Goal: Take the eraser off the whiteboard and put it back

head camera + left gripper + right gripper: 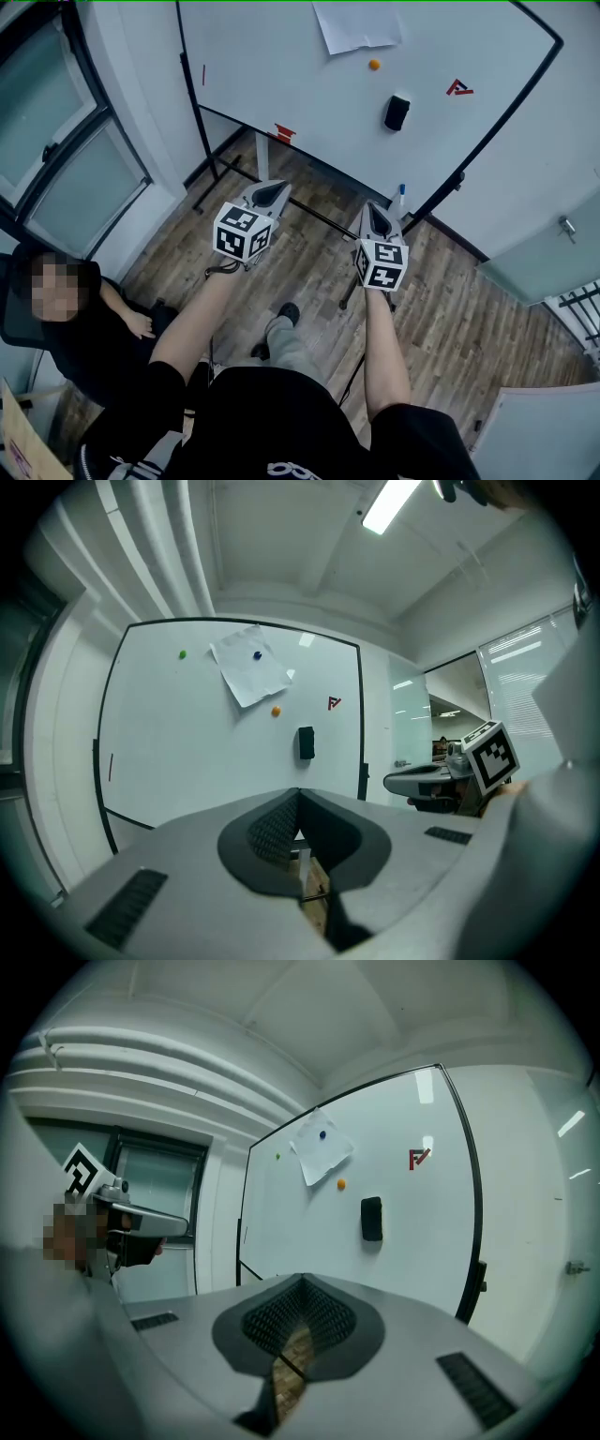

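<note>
Ahead of both grippers, well apart: black eraser (397,112) on whiteboard (281,75). Left gripper (270,192) and right gripper (377,214) have jaws together, empty. Eraser is probably light, stiff, magnet-held; pinch its long sides.

The left forearm (192,323) and right forearm (382,347) stretch forward side by side, bare below short black sleeves. The left gripper (272,192) and right gripper (375,217) point ahead, near level — each has its jaws closed tip to tip, and both are empty.
</note>
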`<state>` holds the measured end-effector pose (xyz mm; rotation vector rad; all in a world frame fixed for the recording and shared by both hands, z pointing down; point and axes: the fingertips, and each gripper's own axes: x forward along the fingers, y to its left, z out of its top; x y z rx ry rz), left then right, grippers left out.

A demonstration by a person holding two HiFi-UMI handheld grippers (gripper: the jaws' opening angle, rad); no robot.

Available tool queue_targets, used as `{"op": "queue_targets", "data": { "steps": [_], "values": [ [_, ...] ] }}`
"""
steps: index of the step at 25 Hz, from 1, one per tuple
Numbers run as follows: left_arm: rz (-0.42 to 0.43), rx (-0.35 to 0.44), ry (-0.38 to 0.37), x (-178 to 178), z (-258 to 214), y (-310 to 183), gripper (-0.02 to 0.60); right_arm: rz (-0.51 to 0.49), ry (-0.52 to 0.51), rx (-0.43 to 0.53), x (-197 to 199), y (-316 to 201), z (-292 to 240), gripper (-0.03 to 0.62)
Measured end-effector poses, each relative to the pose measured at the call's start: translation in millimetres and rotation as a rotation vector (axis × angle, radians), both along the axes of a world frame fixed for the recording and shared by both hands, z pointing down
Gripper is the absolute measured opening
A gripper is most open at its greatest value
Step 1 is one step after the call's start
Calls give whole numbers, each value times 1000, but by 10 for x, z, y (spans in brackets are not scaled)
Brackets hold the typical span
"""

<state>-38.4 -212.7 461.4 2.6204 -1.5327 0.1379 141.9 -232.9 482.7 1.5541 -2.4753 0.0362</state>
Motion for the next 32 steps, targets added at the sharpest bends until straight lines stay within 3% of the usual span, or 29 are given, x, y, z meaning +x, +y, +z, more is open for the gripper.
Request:
{"op": "queue_targets", "data": {
  "steps": [32],
  "values": [
    [-10, 5, -6, -19, -60, 191, 14, 31, -14, 10, 94, 155, -57, 25]
  ]
}}
